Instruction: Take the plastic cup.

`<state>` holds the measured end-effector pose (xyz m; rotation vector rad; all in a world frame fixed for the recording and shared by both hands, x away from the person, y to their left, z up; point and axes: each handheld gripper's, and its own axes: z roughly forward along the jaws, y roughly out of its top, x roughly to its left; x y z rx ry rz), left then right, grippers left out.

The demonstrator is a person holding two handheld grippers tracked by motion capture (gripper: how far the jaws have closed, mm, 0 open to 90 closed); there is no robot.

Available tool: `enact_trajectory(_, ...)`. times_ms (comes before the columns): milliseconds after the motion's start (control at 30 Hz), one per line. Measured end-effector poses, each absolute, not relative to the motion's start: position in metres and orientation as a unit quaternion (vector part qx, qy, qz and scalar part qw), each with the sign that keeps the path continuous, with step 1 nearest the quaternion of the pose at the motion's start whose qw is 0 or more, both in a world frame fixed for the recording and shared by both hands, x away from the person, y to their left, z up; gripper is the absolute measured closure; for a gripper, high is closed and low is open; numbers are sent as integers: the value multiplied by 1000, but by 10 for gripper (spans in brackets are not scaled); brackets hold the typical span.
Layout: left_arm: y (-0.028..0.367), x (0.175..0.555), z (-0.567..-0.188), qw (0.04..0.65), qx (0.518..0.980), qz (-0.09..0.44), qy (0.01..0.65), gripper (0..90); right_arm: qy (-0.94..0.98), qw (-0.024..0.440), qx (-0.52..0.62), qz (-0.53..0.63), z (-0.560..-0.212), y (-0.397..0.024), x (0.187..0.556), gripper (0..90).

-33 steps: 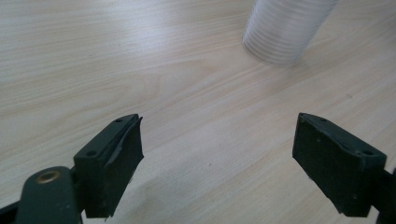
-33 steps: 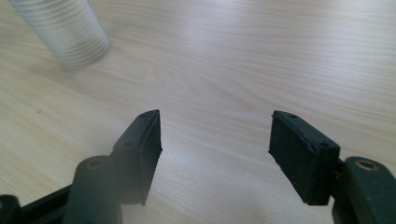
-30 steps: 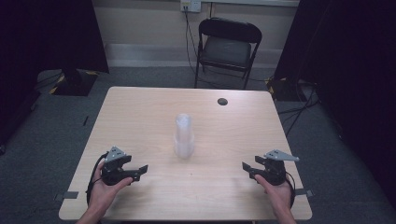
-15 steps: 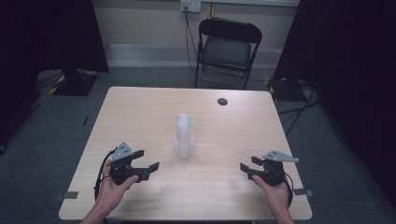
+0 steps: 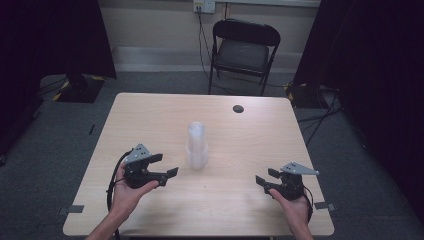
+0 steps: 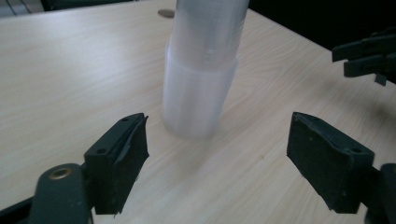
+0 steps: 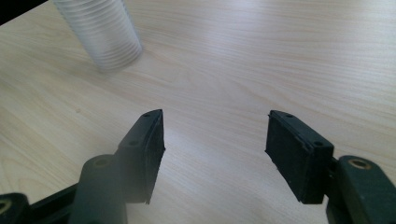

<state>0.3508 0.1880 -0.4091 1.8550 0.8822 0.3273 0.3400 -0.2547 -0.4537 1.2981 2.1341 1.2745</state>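
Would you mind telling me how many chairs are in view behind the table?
1. A black folding chair stands on the floor beyond the far edge of the table, near the wall. Others may be hidden in the dark sides.

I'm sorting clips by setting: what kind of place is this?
Probably a lab or studio set up for recording, not a home: a bare wooden table on grey carpet, dark curtains at both sides, and a black folding chair against a plain wall.

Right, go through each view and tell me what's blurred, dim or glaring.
High view: dim surroundings, table evenly lit, sharp. Left gripper view: the stack of cups is soft, its fingers sharper. Right gripper view: glare on the wood, near finger base hazy.
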Motion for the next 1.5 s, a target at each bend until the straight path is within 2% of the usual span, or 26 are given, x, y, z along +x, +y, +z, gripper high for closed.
enact_trajectory(100, 183, 353, -404, 511, 770, 139, 356, 214, 751, 170, 453, 450, -453, -253, 338, 359)
enact_trajectory(333, 172, 364, -397, 515, 773, 146, 339, 161, 747, 169, 449, 461, -453, -253, 337, 337)
enact_trajectory(867, 155, 390, -382, 536, 770, 161, 308, 166, 755, 163, 434, 463, -453, -247, 336, 281)
enact_trajectory(1200, 148, 405, -371, 554, 749, 168, 320, 202, 754, 170, 429, 467, -451, -246, 335, 277)
enact_trajectory(1500, 134, 422, -372, 543, 758, 157, 326, 170, 754, 167, 430, 468, -452, -247, 335, 277)
